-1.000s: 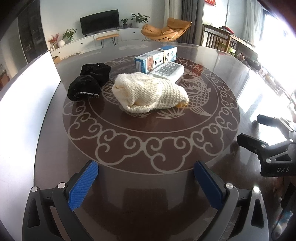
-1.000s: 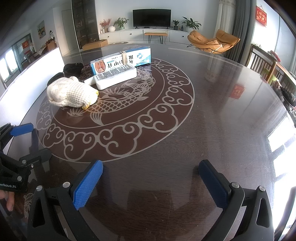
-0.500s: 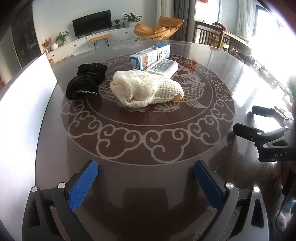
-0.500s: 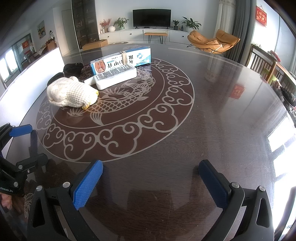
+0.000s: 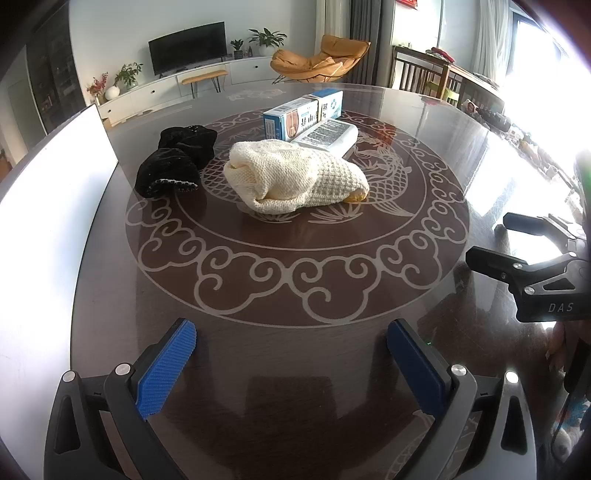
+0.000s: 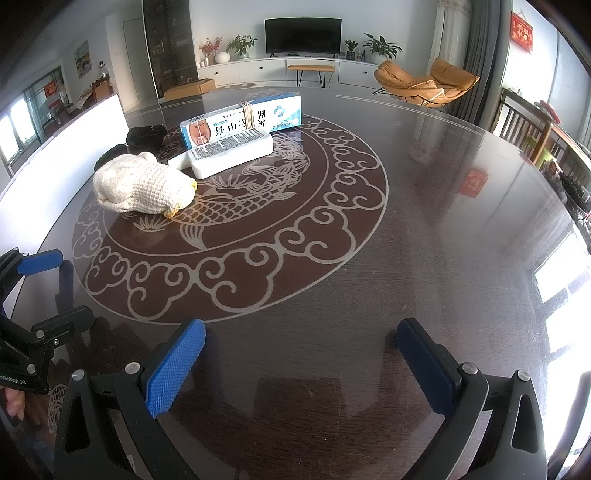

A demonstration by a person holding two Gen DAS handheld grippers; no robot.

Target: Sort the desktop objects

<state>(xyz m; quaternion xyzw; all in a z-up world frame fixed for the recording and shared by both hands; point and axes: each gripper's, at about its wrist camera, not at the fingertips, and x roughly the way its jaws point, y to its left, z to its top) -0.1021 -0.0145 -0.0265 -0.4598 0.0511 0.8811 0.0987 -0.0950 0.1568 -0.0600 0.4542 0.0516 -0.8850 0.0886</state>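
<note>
Both hand-held grippers, left (image 5: pixel 291 363) and right (image 6: pixel 301 365), gape empty; the left has edged nearer the cream knit cloth (image 5: pixel 295 177), so sorting hasn't begun.

Home living room: television (image 6: pixel 303 36), armchair (image 6: pixel 424 83)

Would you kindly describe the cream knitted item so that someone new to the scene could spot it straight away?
Start at the round dark table with the pale fish-and-cloud inlay. Near the middle of that inlay lies the cream knitted cloth, a soft rolled bundle. The black fabric bundle beside it is dark, and the white box and blue-and-white carton behind it are hard-edged.
</note>
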